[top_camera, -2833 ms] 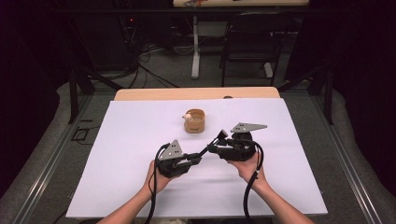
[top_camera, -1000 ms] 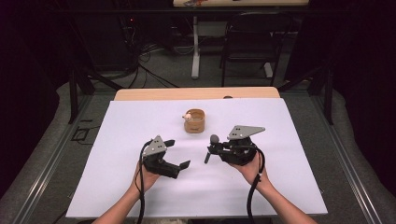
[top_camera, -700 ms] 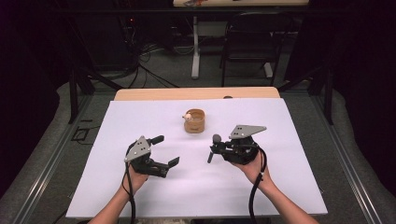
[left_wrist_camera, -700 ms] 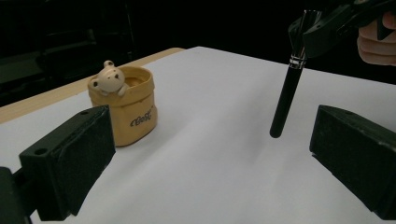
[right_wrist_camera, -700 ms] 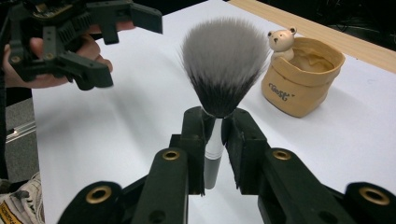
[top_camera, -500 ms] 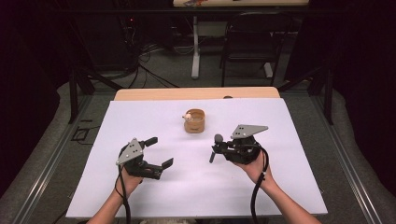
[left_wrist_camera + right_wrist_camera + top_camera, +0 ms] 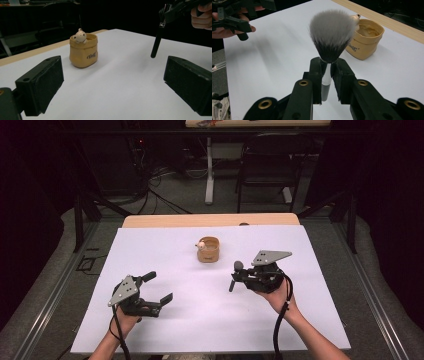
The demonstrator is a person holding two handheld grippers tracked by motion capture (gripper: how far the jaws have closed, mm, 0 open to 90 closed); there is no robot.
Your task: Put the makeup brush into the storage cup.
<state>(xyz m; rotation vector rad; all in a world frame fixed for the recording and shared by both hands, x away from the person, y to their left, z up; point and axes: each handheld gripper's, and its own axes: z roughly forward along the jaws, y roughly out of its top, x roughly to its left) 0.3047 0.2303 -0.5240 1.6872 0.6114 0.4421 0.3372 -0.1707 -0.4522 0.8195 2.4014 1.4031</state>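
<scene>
While our left gripper [image 7: 154, 291] hangs over the near-left part of the worktop [image 7: 165, 245] with its jaws spread wide and nothing between them, the little tan pot [image 7: 208, 250] with a tiny figure on its rim sits near the middle of the far edge. Over on the right side, our right gripper [image 7: 236, 276] is pinching a makeup brush [image 7: 329, 42] by its handle, bristles up, just above the sheet.

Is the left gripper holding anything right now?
No: the left gripper has its jaws wide apart over the bare white table cover, with nothing between them.
</scene>
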